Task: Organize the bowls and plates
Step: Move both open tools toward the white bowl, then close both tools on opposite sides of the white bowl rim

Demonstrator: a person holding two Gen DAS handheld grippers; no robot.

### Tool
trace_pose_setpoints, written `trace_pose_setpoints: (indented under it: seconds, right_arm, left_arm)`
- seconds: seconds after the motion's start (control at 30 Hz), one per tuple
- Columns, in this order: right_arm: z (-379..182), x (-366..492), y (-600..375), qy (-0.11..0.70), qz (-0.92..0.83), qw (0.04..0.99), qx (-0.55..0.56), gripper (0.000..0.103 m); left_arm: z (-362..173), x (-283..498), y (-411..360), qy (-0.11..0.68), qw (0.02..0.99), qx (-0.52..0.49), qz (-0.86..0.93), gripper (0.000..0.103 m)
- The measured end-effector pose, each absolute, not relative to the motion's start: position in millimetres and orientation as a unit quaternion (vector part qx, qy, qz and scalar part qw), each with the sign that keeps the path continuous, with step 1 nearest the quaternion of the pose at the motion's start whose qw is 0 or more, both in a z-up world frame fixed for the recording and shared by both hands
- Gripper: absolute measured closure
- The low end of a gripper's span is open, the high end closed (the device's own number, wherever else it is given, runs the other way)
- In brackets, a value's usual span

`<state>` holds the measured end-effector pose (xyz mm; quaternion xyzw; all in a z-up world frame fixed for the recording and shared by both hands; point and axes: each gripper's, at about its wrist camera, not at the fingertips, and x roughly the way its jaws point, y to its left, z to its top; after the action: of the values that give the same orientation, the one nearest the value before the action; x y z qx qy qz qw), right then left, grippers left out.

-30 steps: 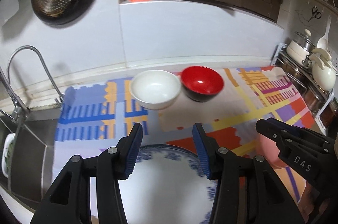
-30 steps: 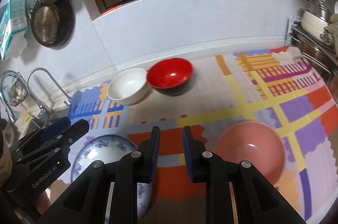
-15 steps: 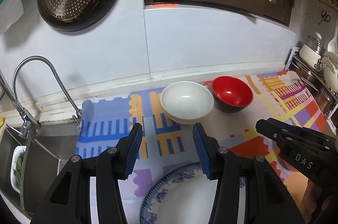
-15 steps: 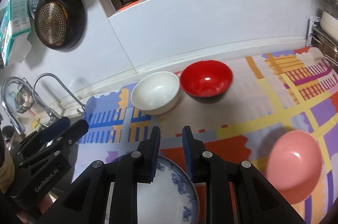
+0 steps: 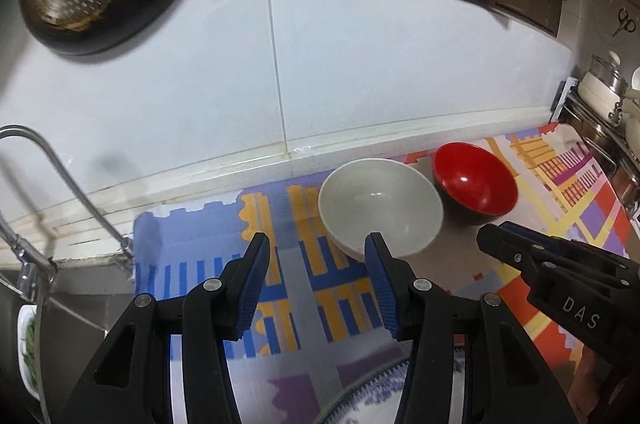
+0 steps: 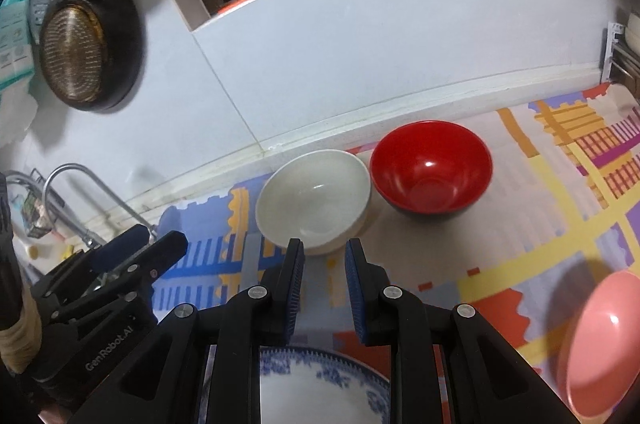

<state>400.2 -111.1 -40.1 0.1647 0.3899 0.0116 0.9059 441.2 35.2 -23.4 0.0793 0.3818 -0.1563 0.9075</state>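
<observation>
We are holding both grippers above the tabletop [image 6: 520,224], empty: left gripper [image 5: 316,264] fingers wide apart, right gripper [image 6: 323,266] fingers narrowly apart. The white bowl [image 6: 314,198] sits just ahead, touching the red bowl [image 6: 431,170]; we should be straddling its near rim squarely.

blue-patterned plate [image 6: 320,384] mostly hidden under fingers; pink bowl [image 6: 600,344] edge-cropped.

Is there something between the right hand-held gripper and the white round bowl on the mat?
Nothing visible. The right hand-held gripper points with open jaws at the near rim of the white round bowl; only bare patterned mat lies between. The red round bowl stands beside it, out of the path.
</observation>
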Motion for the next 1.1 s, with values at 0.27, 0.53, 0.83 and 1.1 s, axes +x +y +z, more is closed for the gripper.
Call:
trace_pose_setpoints:
  seconds: [0.27, 0.53, 0.83, 1.1]
  right_arm:
    - [-67, 434, -115, 0.408, -0.006, 0.897, 0.17, 0.08]
    - [-88, 458, -119, 0.427, -0.017, 0.887, 0.174, 0.08]
    - [-102, 474, -120, 0.433, -0.031, 0.885, 0.17, 0.08]
    - [-109, 482, -121, 0.438, -0.041, 0.883, 0.163, 0.081]
  left_arm:
    - [-47, 475, 29, 0.392, 0.901, 0.093, -0.163, 0.055]
    - [-75, 507, 16, 0.419, 0.886, 0.093, -0.176, 0.055]
    - [-99, 529, 6, 0.44, 0.875, 0.091, -0.18, 0.055]
    - [-115, 538, -2, 0.464, 0.861, 0.083, -0.192, 0.081]
